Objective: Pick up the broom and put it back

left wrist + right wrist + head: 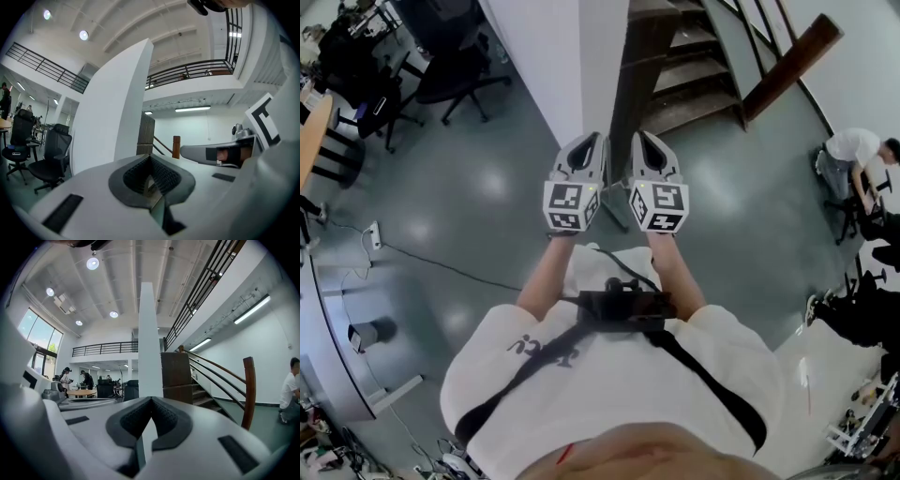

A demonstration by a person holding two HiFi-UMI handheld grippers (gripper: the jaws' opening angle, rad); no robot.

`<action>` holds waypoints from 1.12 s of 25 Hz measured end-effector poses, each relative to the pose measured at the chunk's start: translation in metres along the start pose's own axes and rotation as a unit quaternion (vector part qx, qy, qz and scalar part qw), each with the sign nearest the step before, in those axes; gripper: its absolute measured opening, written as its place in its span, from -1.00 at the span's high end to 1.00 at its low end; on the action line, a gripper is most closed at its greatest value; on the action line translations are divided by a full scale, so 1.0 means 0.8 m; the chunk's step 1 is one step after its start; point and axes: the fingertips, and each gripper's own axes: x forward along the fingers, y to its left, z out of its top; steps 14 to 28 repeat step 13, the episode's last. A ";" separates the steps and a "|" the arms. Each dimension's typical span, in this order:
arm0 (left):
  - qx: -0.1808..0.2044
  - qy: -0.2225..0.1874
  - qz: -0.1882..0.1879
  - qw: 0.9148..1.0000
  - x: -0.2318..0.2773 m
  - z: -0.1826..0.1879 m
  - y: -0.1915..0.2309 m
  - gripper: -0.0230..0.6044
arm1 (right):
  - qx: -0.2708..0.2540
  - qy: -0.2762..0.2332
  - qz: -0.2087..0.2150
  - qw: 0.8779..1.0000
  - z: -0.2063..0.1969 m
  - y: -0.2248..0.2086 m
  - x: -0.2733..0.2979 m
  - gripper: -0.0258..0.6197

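Your left claw (592, 142) and right claw (643, 141) are both pinched together and empty, facing the white pillar (581, 56) at 12 o'clock. No view shows the broom. Push ahead blind and you'll likely strike the pillar, or the stairs (694, 75) at 1 o'clock.

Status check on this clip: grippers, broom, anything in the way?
Left gripper shut, empty. Right gripper shut, empty. Broom not in view. White square pillar and dark wooden staircase straight ahead.

White pillar (572, 66) and staircase (680, 70) block ahead; floor (478, 192) lies open leftward.
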 end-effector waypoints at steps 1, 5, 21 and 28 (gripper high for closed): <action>0.000 0.000 0.000 1.000 0.000 -0.001 -0.001 0.90 | -0.001 0.001 0.001 1.000 -0.001 0.001 0.000 0.90; -0.005 0.001 -0.004 1.000 -0.005 -0.004 -0.005 0.90 | -0.005 0.003 0.006 1.000 -0.003 0.006 -0.003 0.90; -0.014 -0.002 0.002 1.000 -0.005 -0.009 -0.007 0.90 | -0.010 0.010 0.010 1.000 -0.010 0.006 -0.008 0.90; -0.014 -0.002 0.002 1.000 -0.005 -0.009 -0.007 0.90 | -0.010 0.010 0.010 1.000 -0.010 0.006 -0.008 0.90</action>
